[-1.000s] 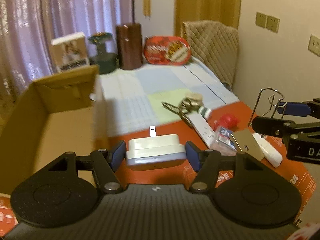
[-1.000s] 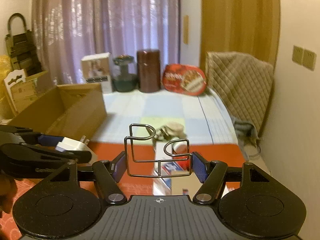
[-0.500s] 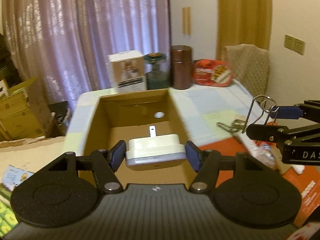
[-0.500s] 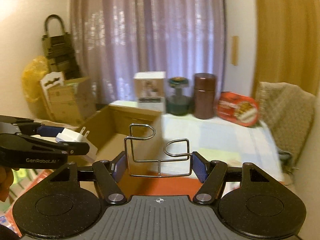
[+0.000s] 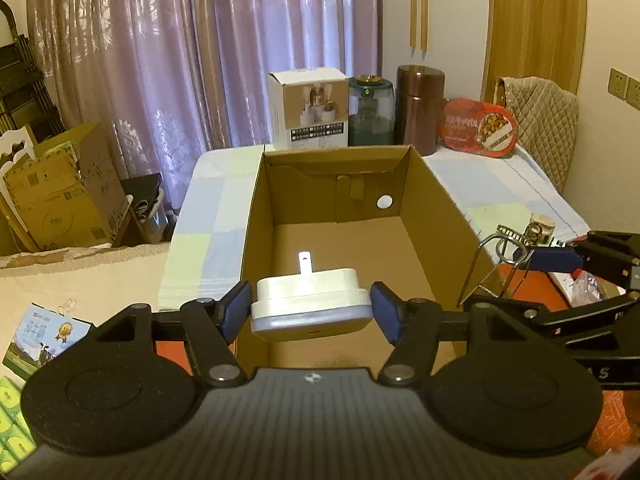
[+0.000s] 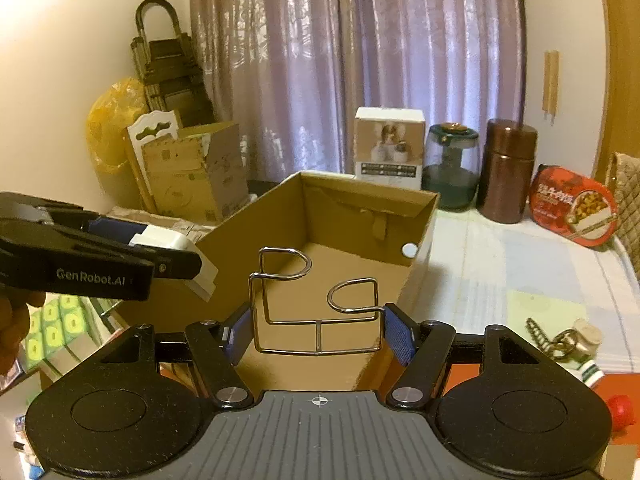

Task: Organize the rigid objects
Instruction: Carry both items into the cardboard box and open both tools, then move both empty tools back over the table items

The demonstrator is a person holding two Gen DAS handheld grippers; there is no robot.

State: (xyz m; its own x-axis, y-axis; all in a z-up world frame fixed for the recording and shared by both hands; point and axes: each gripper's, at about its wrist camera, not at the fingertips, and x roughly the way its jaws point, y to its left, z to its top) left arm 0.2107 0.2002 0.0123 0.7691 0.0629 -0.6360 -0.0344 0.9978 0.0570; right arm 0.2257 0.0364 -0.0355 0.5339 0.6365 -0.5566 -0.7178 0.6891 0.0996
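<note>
Purple curtains [image 5: 200, 60] are hanging behind an open cardboard box [image 5: 256, 216] on the table. The left gripper [image 5: 310, 312] is clamping a white plug adapter [image 5: 308, 300] between its pads, seemingly over the box. The right gripper [image 6: 319, 330] is pinching a wire rack [image 6: 316, 304] near the box rim.

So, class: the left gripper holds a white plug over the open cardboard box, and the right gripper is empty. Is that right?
Not quite. The right gripper is not empty: it is shut on a wire rack, as the right wrist view shows. The left gripper does hold the white plug over the box.
</note>
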